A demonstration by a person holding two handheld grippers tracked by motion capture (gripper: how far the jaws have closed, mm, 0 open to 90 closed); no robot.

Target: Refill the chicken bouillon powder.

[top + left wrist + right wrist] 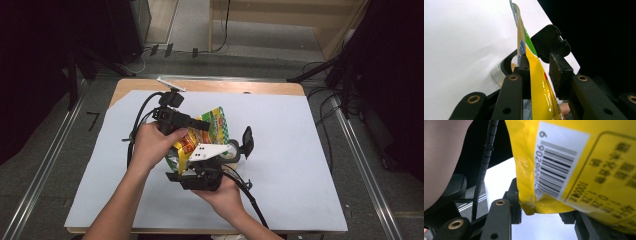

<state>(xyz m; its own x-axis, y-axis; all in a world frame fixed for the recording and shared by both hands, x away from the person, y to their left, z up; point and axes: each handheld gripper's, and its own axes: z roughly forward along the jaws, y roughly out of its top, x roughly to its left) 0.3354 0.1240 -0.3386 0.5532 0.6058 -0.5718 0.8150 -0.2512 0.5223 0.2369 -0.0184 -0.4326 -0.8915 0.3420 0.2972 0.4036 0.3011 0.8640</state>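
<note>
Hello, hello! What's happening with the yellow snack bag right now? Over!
Left tool open around the yellow snack bag. Right tool at bag's bottom corner, grip unclear. Black clip and clear tape roll beside it.

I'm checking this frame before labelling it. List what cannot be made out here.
- Snack bag lower half: high view, hidden by both hands and grippers.
- Clear container contents: left gripper view, blocked by a jaw and the bag.
- Bag's printed text: right gripper view, blurred, cut off at the right edge.
- Right gripper grip: the bag covers the far jaw.
</note>
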